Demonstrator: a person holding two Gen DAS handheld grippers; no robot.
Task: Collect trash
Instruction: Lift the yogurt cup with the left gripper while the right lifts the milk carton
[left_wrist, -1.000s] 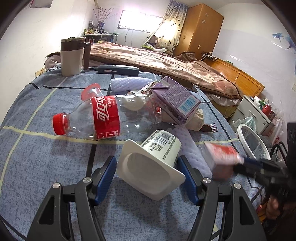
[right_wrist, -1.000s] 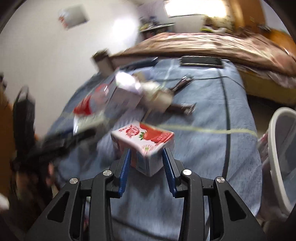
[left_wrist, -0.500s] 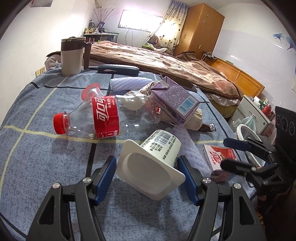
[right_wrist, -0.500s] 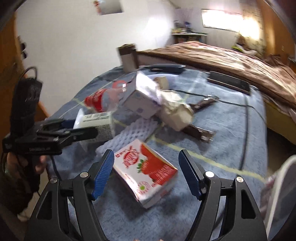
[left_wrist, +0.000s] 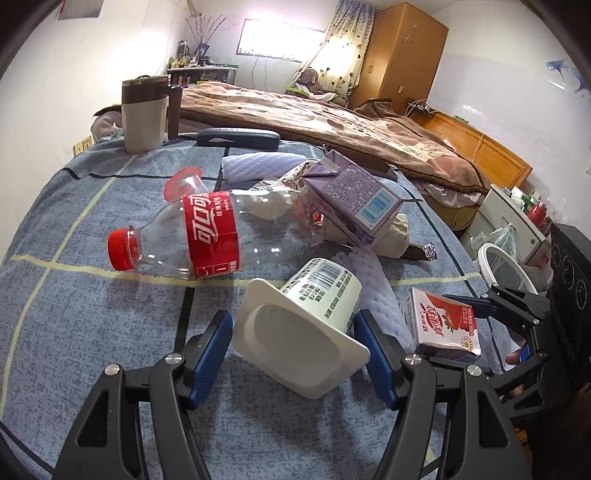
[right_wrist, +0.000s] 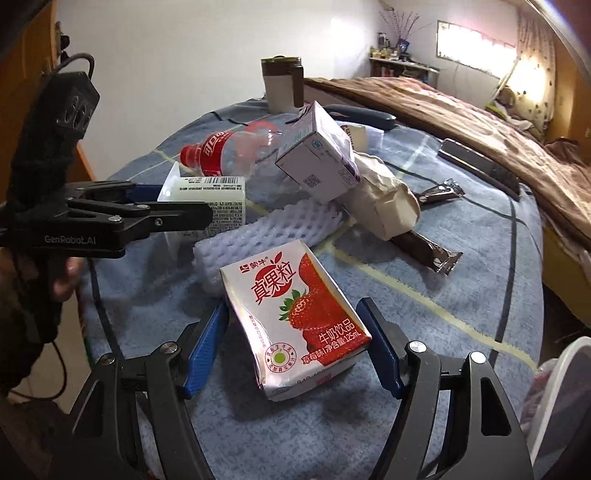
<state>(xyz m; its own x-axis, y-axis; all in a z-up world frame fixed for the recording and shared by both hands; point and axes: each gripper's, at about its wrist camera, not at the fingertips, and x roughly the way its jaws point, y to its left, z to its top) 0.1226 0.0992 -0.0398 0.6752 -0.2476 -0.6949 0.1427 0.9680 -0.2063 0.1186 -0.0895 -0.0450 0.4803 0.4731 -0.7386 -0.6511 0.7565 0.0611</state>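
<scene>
Trash lies on a blue cloth-covered table (left_wrist: 74, 314). My left gripper (left_wrist: 295, 339) is open around a white yogurt cup (left_wrist: 310, 325) lying on its side, jaws just off its rim. My right gripper (right_wrist: 295, 332) is open around a strawberry milk carton (right_wrist: 295, 317) that rests on the cloth; the carton also shows in the left wrist view (left_wrist: 445, 325). Behind lie an empty cola bottle (left_wrist: 207, 232), a purple carton (left_wrist: 354, 199), a crumpled paper bag (right_wrist: 384, 199), white foam netting (right_wrist: 269, 232) and a brown snack wrapper (right_wrist: 424, 251).
A lidded mug (left_wrist: 144, 114) and a dark glasses case (left_wrist: 236, 138) stand at the table's far end. A white trash bin rim (left_wrist: 498, 269) sits beside the table on the right, also in the right wrist view (right_wrist: 557, 402). A bed (left_wrist: 332, 122) lies beyond.
My right gripper swung back over the table, opened and let the strawberry carton down onto the cloth; it now straddles the carton. My left gripper has stayed open around the yogurt cup.
</scene>
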